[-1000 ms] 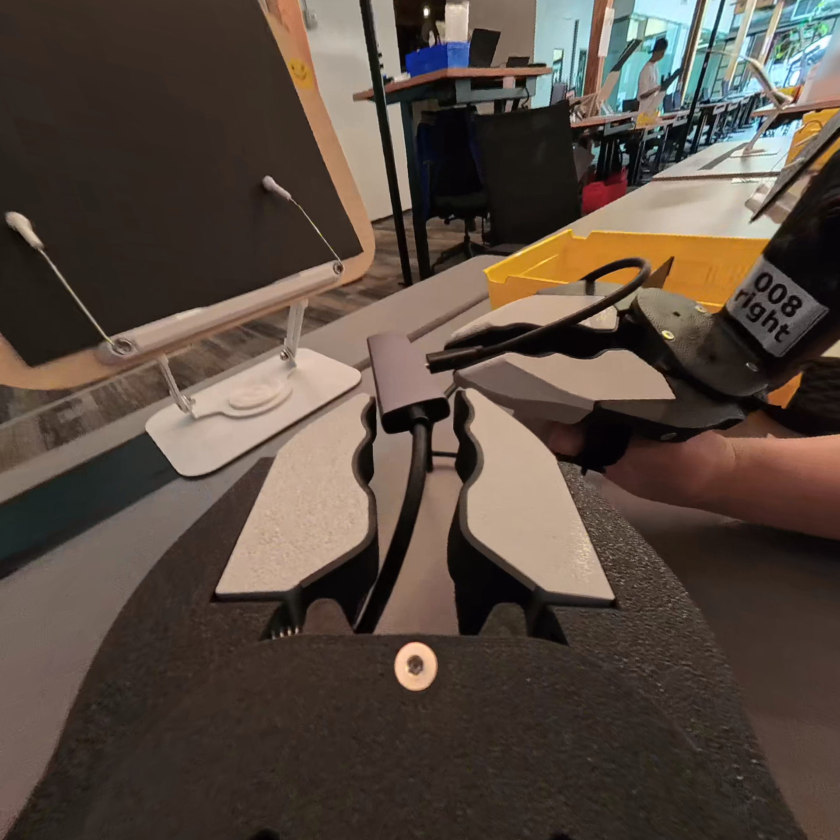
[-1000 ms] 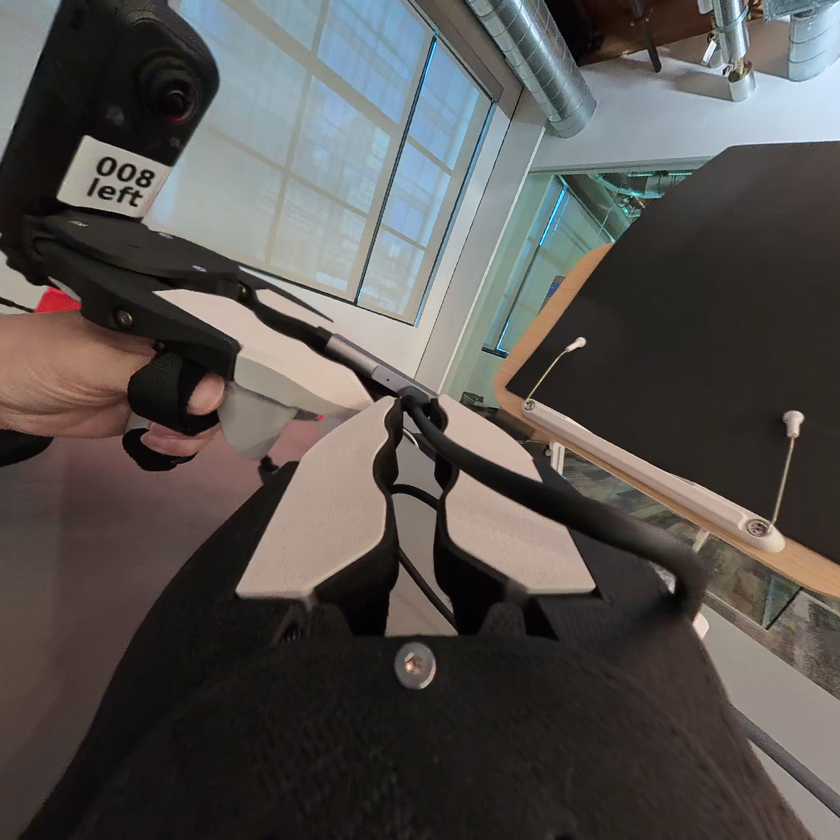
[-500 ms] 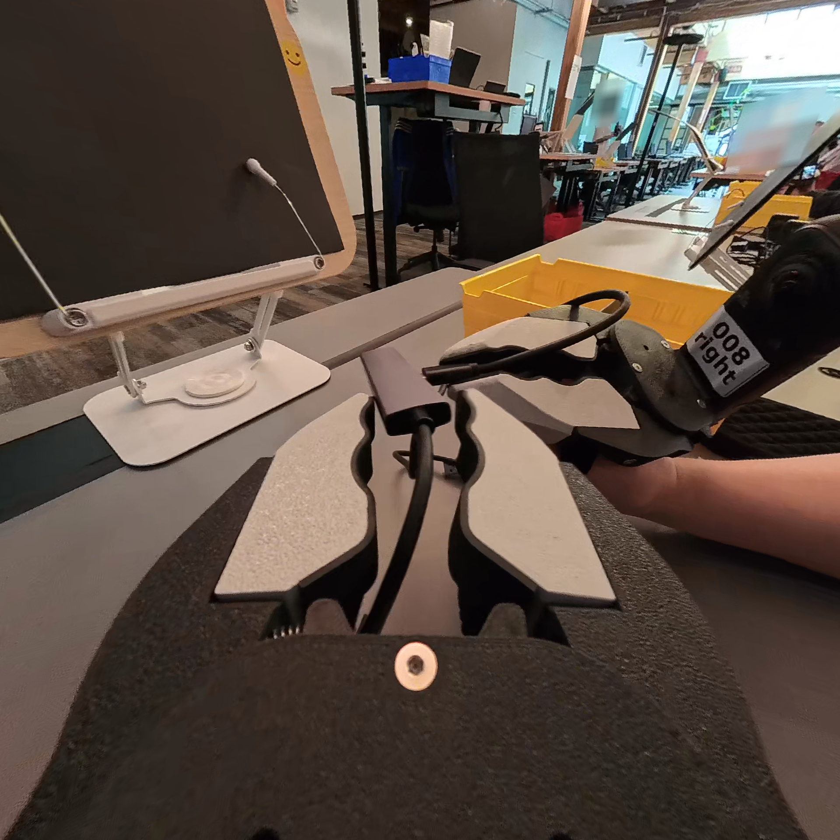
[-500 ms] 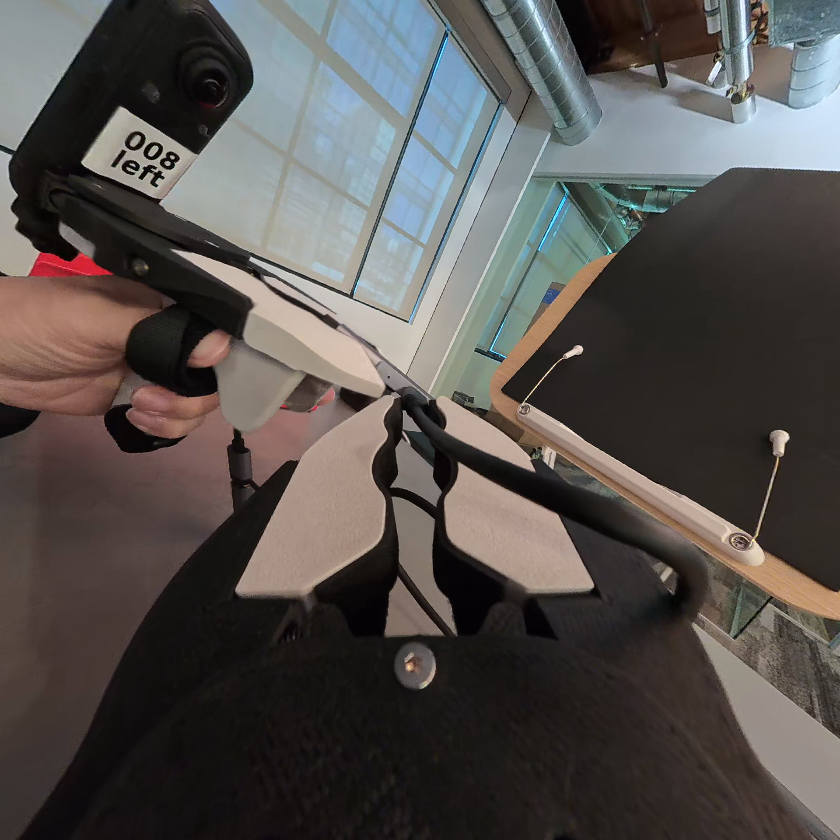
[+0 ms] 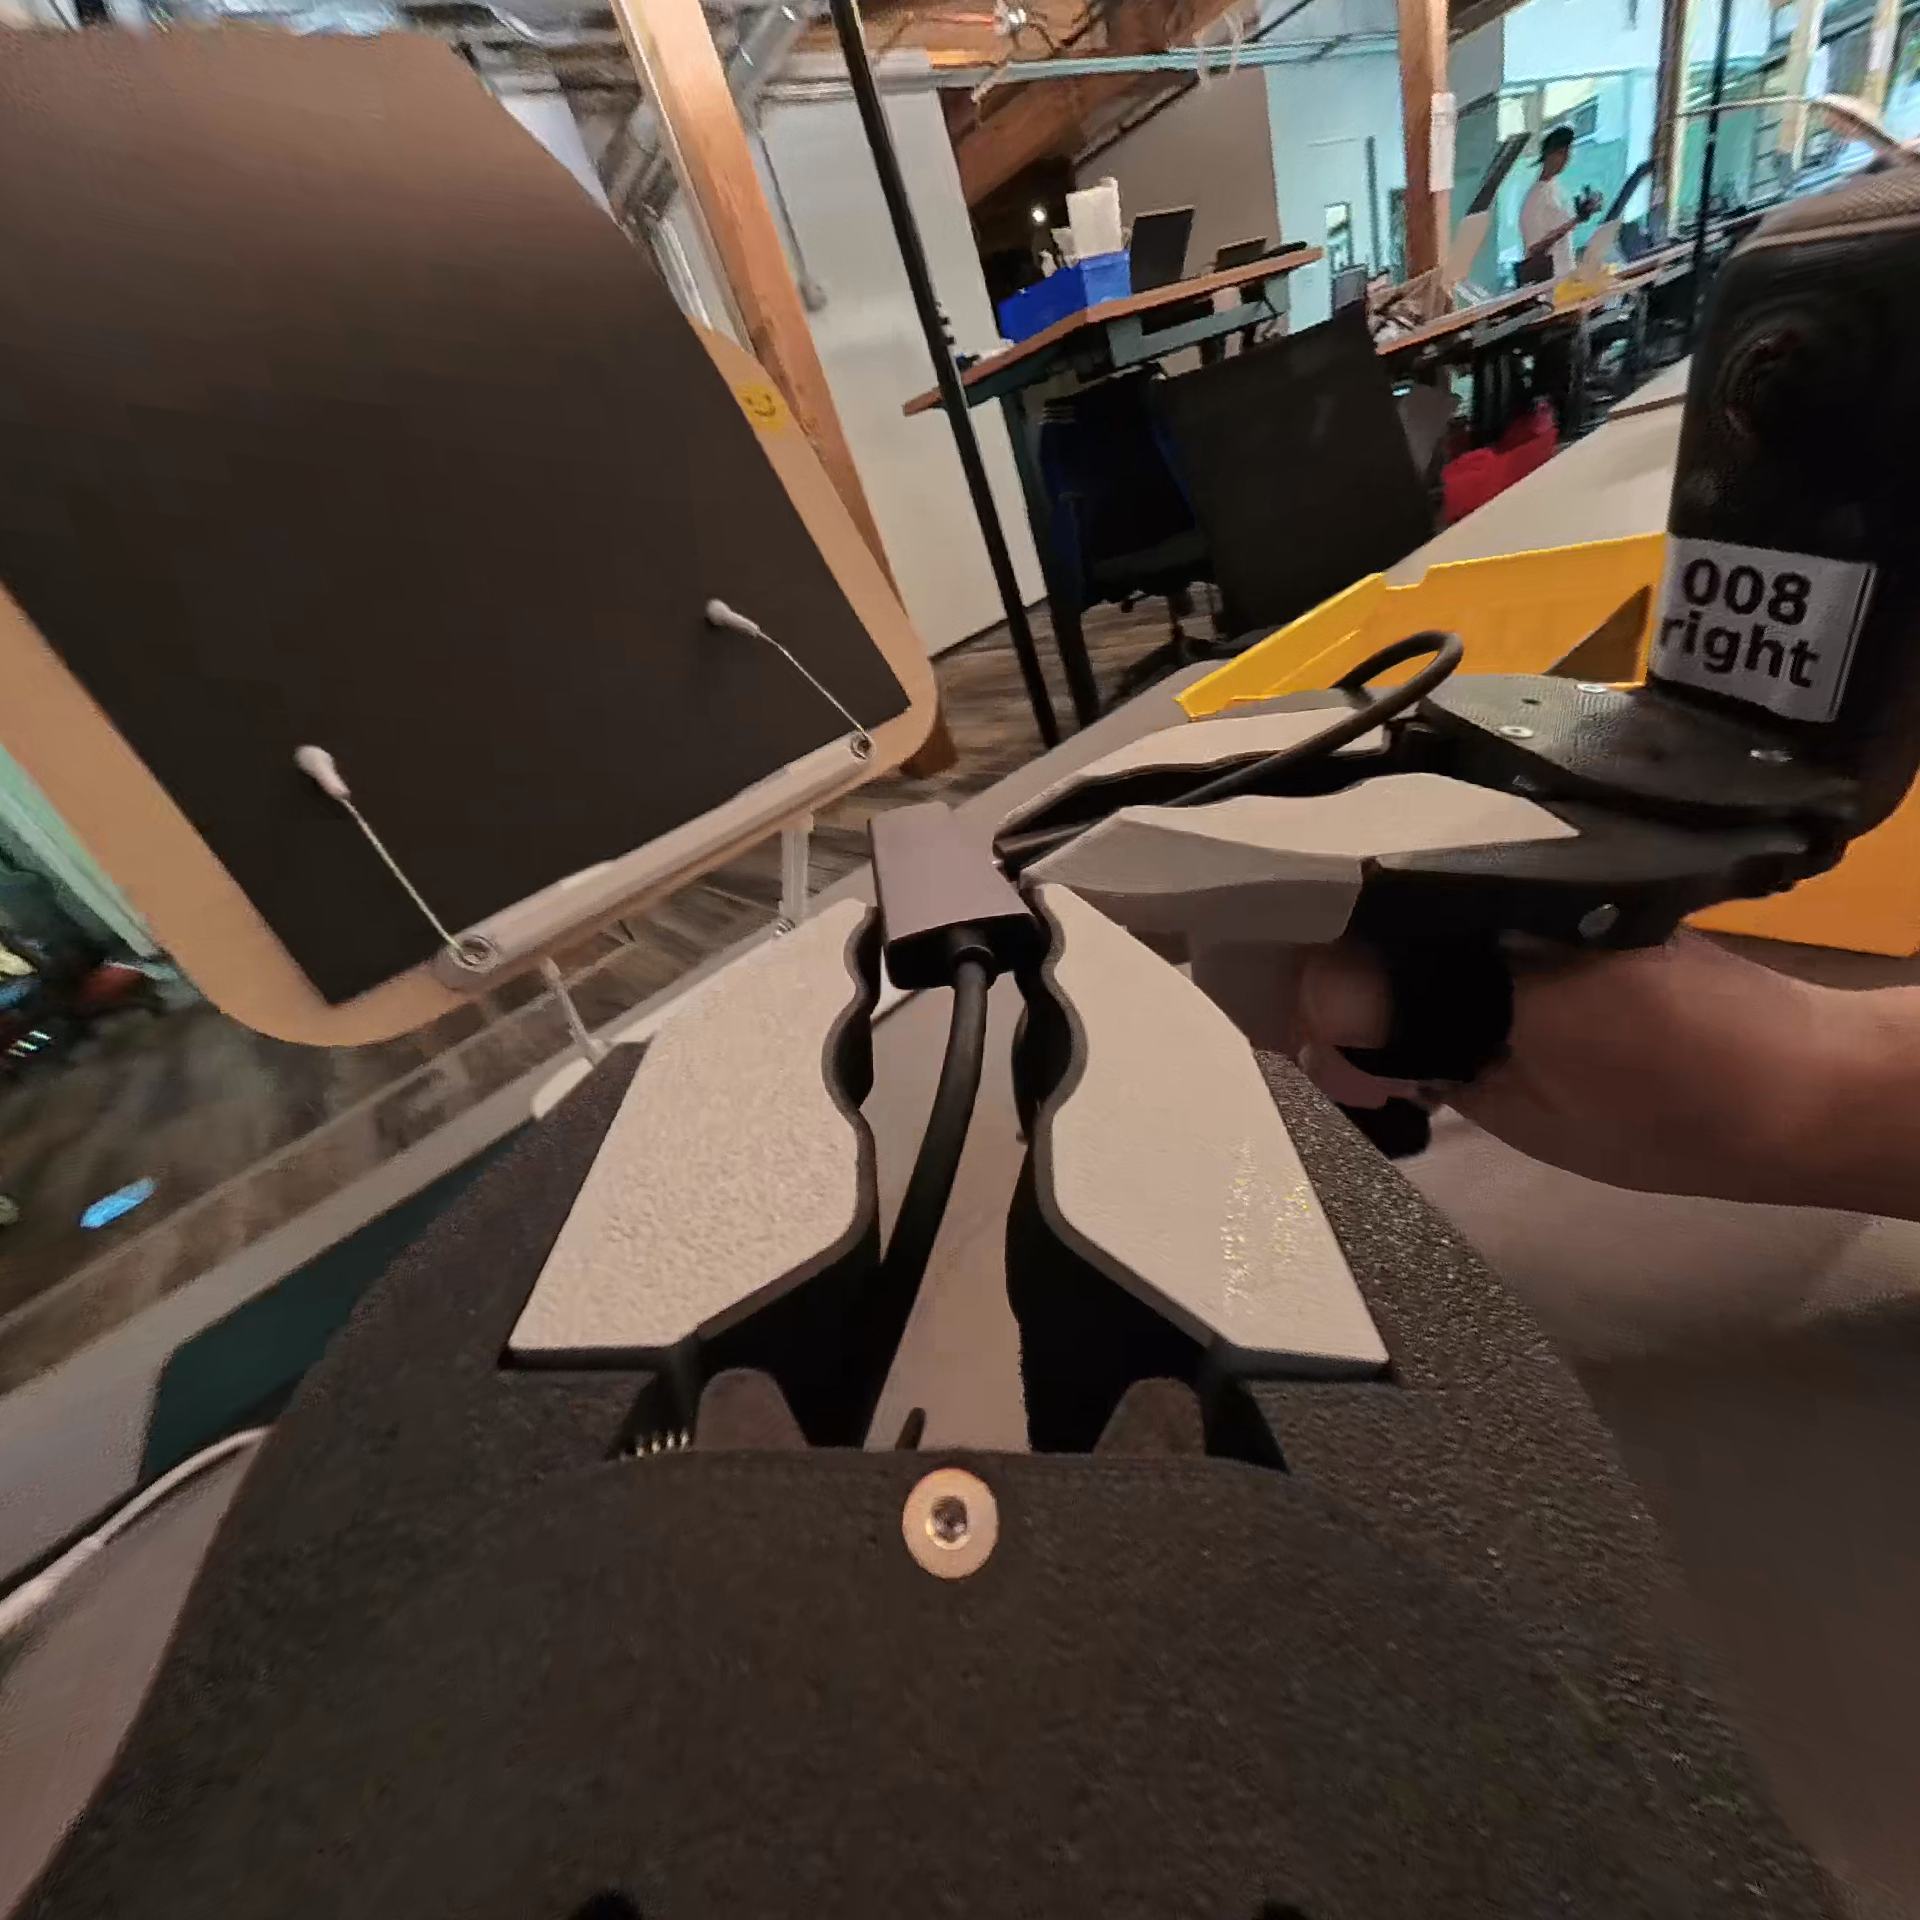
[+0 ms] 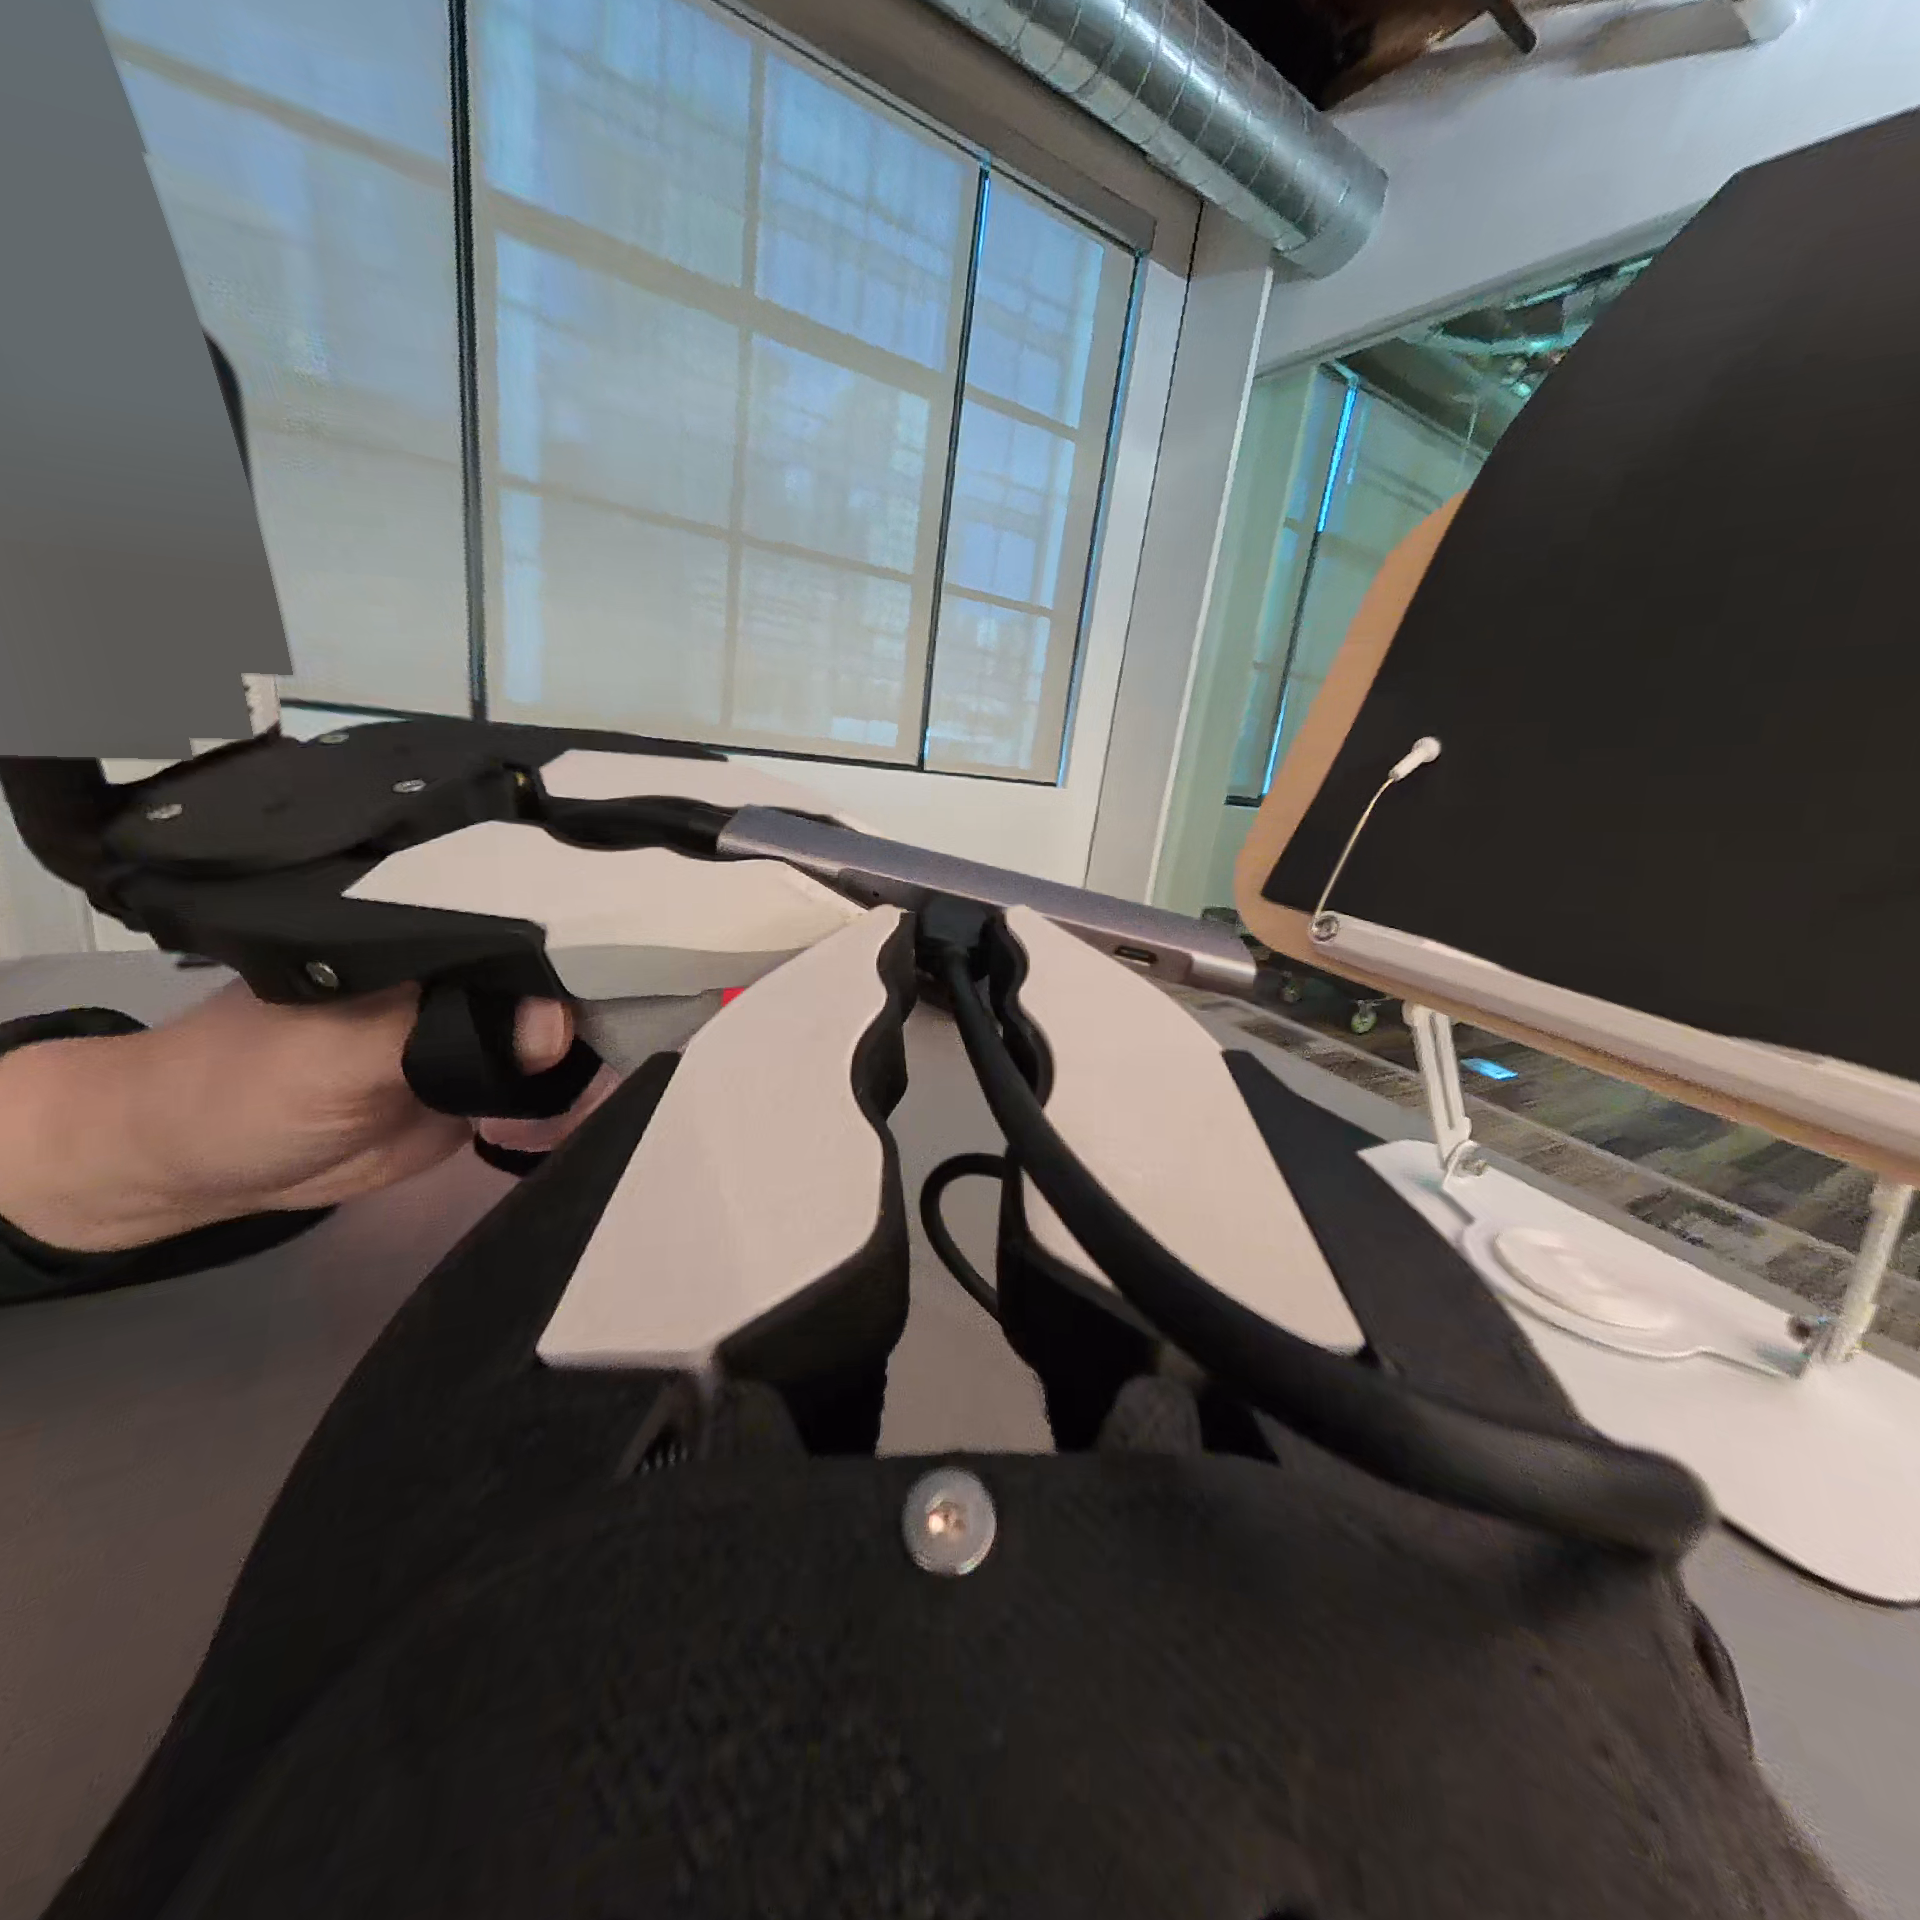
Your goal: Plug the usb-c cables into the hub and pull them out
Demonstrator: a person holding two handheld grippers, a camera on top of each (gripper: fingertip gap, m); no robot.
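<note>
- Left gripper [image 5: 954, 940] pinches the hub [image 5: 935, 878] at its cabled end, centre of left wrist view; the hub's own lead [image 5: 940, 1122] runs back between the fingers [image 5: 727, 1122].
- Right gripper [image 6: 951, 940] is clamped on a usb-c plug [image 6: 948, 920], centre of right wrist view; its cable [image 6: 1195, 1278] loops off to lower right.
- Change vs 1 s ago: plug tip then hung just beside the hub's side, apart from it. Now, in right wrist view, the plug body butts the hub's long side edge and no tip shows.
- Meaning (my read): plug looks seated or nearly so, so the plug-in half for this cable is about done. Can't confirm full depth; the joint sits behind the fingertips.
- Second port [image 6: 1132, 954] further along the hub edge shows bare, to the right of the plug.
- Both views have swung since 0.5 s ago: board on stand [image 5: 416, 520] now fills upper left of left wrist view and yellow bin [image 5: 1475, 613] sits right; hub is held up off the table [image 6: 156, 1403].
- Next, prob: hold hub steady w/ left, pull straight out w/ right.
</note>
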